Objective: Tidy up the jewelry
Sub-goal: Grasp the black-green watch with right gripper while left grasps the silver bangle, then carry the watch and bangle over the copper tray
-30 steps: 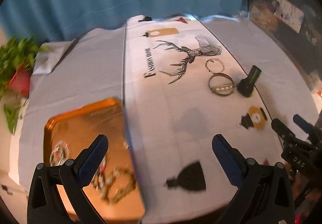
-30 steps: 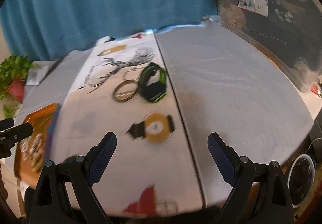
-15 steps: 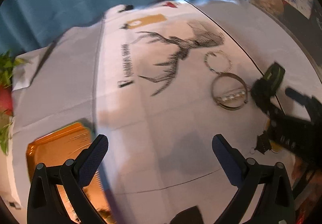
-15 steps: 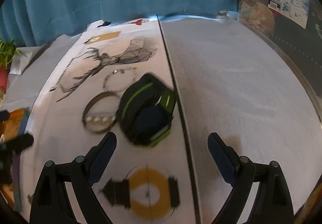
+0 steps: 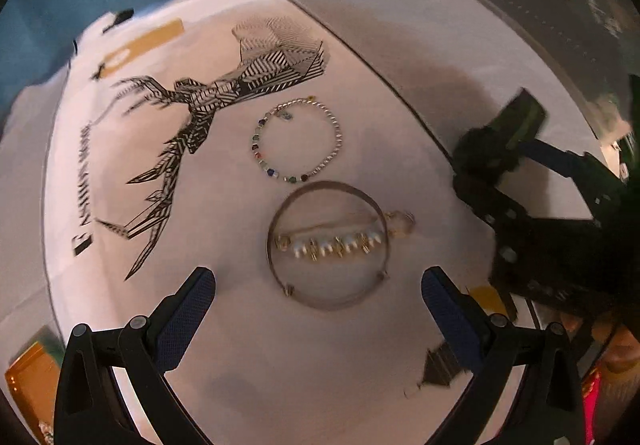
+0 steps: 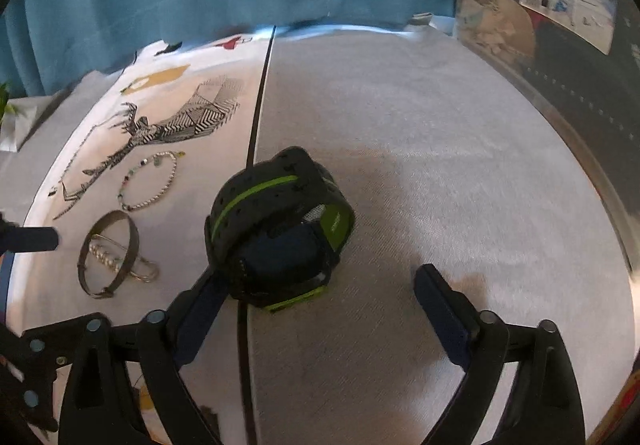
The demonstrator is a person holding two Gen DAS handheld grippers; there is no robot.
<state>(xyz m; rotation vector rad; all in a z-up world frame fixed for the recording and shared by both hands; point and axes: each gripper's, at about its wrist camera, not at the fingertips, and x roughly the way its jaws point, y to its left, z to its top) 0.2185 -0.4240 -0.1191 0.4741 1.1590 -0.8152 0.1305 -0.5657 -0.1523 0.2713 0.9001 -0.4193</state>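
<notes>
Your left gripper (image 5: 318, 287) hangs with fingers spread wide over the bangle (image 5: 329, 244), which lies on the table (image 6: 440, 149) just below the beaded bracelet (image 5: 298, 139). Your right gripper (image 6: 320, 293) is spread too, its left finger touching the black-and-green watch (image 6: 278, 231).

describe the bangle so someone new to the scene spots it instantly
Find the printed deer on the white cloth. Past its head lies a beaded bracelet; the metal bangle lies next to that, between the open left gripper fingers. Only it has pearls strung across.
</notes>
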